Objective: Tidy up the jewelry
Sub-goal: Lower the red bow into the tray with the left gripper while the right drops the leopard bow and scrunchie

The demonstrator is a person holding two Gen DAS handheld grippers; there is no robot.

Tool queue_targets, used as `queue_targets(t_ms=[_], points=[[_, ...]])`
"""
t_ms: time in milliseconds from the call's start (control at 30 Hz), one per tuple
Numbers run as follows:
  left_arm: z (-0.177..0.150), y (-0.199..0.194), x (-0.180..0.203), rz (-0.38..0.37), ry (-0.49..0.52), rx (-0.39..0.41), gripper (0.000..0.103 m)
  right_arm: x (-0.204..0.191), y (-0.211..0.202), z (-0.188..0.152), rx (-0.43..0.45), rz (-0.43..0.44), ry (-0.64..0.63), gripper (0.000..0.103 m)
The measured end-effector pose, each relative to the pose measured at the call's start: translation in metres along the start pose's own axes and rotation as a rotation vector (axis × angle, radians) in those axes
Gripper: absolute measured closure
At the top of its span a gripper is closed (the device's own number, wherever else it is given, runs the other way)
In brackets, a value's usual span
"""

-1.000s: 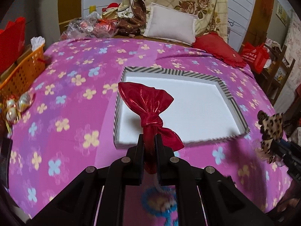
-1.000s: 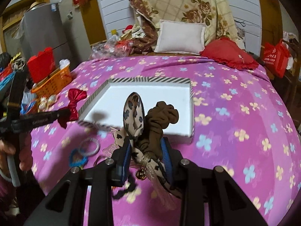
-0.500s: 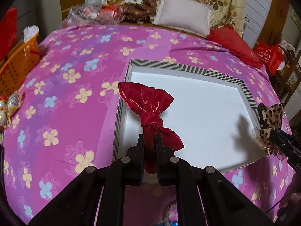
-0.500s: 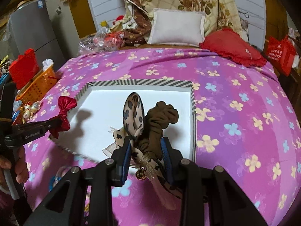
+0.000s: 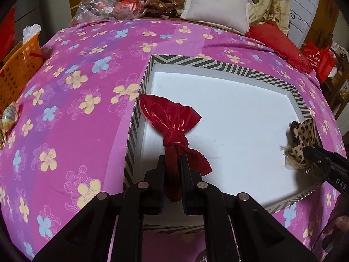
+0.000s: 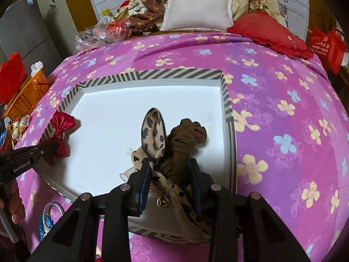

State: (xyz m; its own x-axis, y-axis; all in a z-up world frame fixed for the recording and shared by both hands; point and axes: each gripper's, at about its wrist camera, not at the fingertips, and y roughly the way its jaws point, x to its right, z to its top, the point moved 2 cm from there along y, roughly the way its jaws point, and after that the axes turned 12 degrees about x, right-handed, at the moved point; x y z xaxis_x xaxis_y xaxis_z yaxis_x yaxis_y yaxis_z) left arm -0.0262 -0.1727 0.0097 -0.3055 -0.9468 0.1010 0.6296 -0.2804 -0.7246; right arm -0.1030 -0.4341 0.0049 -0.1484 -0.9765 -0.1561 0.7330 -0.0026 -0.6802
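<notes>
Left gripper (image 5: 172, 166) clamps a red bow (image 5: 172, 120) over the striped tray's (image 5: 218, 62) left edge. Right gripper (image 6: 170, 170), jaws just opening, holds leopard-print and brown scrunchies (image 6: 172, 139) between its pads above the tray's near edge.

Two wrist fisheyes, both angled steeply down over the bed

From the left we look close over the white shallow box with the black-and-white striped rim (image 5: 220, 62), its left wall nearest; from the right we look at the same box (image 6: 178, 74), its right wall nearest. Both views face the far pillows, share the box and the pink flowered bedspread (image 5: 72, 113) (image 6: 283, 113), and each catches the other gripper at its edge.
</notes>
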Motion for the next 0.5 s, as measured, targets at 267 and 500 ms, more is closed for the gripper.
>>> queue_targets(t_ms=[267, 500], points=[[-0.003, 0.003, -0.004, 0.025, -0.009, 0.008, 0.100, 0.000, 0.001, -0.002, -0.002, -0.017, -0.006, 0.032], [0.005, -0.020, -0.003, 0.018, -0.001, 0.089, 0.095, -0.007, -0.034, 0.006, 0.080, -0.003, -0.010, 0.021]])
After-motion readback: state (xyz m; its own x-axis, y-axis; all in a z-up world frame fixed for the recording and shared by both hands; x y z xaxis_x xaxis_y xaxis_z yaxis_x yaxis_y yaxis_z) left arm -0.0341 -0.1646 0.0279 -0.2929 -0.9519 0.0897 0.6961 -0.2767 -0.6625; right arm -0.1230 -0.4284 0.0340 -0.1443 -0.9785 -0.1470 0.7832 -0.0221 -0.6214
